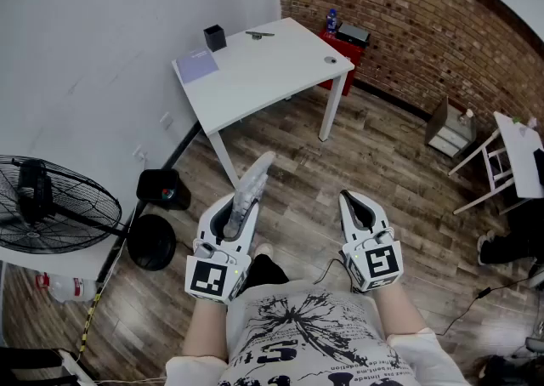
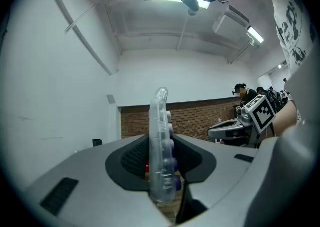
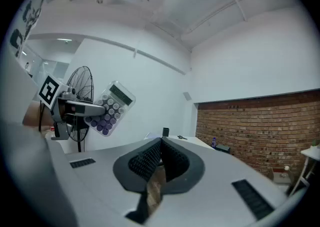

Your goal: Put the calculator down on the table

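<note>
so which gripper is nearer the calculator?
Left. The left gripper has the calculator clamped between its jaws; the right gripper is off to its side, shut and empty, not touching it.

Calc (image 1: 252, 184) at my L claw (image 1: 234, 206): clear plastic w/ purple + white keys. L claw and R claw (image 1: 357, 204) are both grey, black ribbed pads, b/w square-marker cubes. Ahead of the claws: white table (image 1: 272, 70) w/ black cup (image 1: 214, 36) and pale lilac notebook (image 1: 197, 64). Past that, red-brown brick wall (image 1: 408, 19). Under the claws, brown wood-plank floor (image 1: 391, 172). Behind them, my white shirt (image 1: 314, 333), black print.
</note>
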Demonstrator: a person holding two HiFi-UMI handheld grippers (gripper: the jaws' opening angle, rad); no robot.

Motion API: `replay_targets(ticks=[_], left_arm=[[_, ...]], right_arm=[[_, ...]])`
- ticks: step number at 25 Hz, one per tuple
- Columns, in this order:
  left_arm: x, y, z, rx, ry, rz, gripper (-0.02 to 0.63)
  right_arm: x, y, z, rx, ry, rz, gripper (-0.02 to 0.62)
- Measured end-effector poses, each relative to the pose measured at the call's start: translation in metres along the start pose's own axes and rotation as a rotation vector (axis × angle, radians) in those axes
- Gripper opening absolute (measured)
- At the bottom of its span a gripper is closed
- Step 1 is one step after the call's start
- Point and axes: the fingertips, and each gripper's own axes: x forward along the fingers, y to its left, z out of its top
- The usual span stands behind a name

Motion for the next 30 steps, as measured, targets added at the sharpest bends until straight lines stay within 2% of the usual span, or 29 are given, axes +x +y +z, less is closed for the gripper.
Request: replay_targets(ticks=[3, 8, 14, 19, 24, 30], left_arm=[[0.004, -0.003, 0.001, 0.001, -0.003, -0.004, 0.14], [0.011, -0.008, -0.001, -0.005, -0.005, -0.014, 0.14], [0.027, -0.016, -0.003, -0.014, -0.002, -0.037, 0.14], [0.047, -0.01, -0.013, -0.025, 0.017, -0.05, 0.14], [0.099, 0.037, -0.032, -0.028, 0.038, -0.054, 0.14], [0.203, 0.14, -0.04, -0.068, 0.035, -0.066, 0.14]], right_arm=[[-0.001, -0.004, 0.004, 0.024, -0.018, -0.013, 0.012], [-0.006, -0.011, -0.006, 0.017, 0.009, -0.021, 0.012], [-0.009, -0.027, -0.013, 0.054, 0.02, -0.045, 0.014], [0.01, -0.039, -0.024, 0.076, 0.042, -0.045, 0.014], [0.081, -0.056, -0.036, 0.086, 0.066, -0.036, 0.014], [0.219, -0.09, -0.032, 0.073, 0.113, -0.021, 0.014]])
